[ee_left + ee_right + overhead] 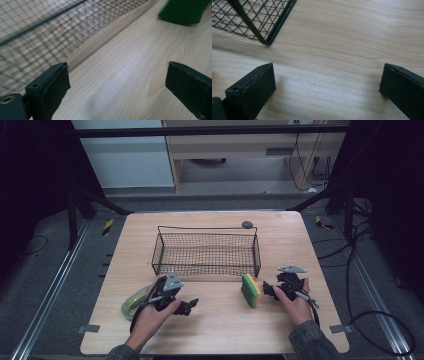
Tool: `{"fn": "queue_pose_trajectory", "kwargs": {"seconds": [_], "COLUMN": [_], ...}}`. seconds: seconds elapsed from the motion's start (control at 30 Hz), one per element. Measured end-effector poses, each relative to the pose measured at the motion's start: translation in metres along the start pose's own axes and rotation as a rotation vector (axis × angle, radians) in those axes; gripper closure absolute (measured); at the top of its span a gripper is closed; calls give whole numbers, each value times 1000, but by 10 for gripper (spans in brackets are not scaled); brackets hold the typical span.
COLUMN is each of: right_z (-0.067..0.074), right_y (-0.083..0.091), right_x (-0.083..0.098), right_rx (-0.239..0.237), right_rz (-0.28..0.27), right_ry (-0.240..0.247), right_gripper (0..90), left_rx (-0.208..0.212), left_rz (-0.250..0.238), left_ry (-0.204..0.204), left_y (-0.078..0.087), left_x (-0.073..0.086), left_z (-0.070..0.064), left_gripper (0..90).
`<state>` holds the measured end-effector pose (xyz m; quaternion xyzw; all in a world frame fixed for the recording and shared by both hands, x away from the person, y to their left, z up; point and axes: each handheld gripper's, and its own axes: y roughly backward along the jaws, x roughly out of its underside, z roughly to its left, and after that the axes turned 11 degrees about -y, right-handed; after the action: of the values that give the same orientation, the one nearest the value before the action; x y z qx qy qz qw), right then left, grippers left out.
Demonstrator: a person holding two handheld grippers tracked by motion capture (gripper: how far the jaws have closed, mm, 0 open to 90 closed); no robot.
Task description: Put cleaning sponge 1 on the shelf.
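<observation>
A black wire mesh basket stands empty in the middle of the wooden table. Just in front of its right corner a green and yellow sponge stands on edge. My left gripper rests low on the table in front of the basket and points right towards the sponge. In the left gripper view it is open over bare wood, with the basket mesh at left and the green sponge far ahead. Right of the sponge, my right gripper is open, and in its own view it holds nothing, the basket corner ahead.
A yellow-green translucent object lies at the left, beside the person's left hand. A small dark round thing sits behind the basket. Bare wood shows along the front edge. Black frame bars and cables surround the table.
</observation>
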<state>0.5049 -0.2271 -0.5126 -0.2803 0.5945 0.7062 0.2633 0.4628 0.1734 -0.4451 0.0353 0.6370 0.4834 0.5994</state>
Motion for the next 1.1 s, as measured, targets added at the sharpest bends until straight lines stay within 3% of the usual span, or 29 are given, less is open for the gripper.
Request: {"fn": "queue_pose_trajectory", "kwargs": {"seconds": [0.07, 0.1, 0.2, 0.23, 0.3, 0.4, 0.6, 0.77, 1.1], "right_z": [-1, -1, -2, -2, -2, -1, -2, -2, -3], "right_y": [2, 2, 3, 3, 3, 3, 3, 3, 4], "right_x": [1, 2, 2, 3, 3, 3, 2, 3, 4], "right_rx": [-11, -14, -16, -15, -15, -17, -21, -24, -39], "right_rz": [1, 2, 2, 2, 2, 0, -1, 0, 5], "right_ry": [6, 8, 15, 16, 14, 14, 26, 30, 43], "right_gripper": [4, 4, 4, 4, 4, 4, 4, 4, 4], "left_rx": [-5, -29, -50, -50, -85, -93, -78, -50, -27], "left_rz": [13, 47, 100, 100, 119, 155, 213, 249, 321], "left_ry": [4, -6, -18, -18, -32, -50, -44, -12, 20], "left_y": [3, 13, 25, 25, 41, 53, 64, 69, 77], "left_x": [-1, -4, -6, -6, -5, -1, 12, 26, 32], "left_z": [3, 13, 25, 25, 36, 48, 68, 86, 94], "left_gripper": [51, 54, 58, 56, 54, 45, 47, 83, 223]}}
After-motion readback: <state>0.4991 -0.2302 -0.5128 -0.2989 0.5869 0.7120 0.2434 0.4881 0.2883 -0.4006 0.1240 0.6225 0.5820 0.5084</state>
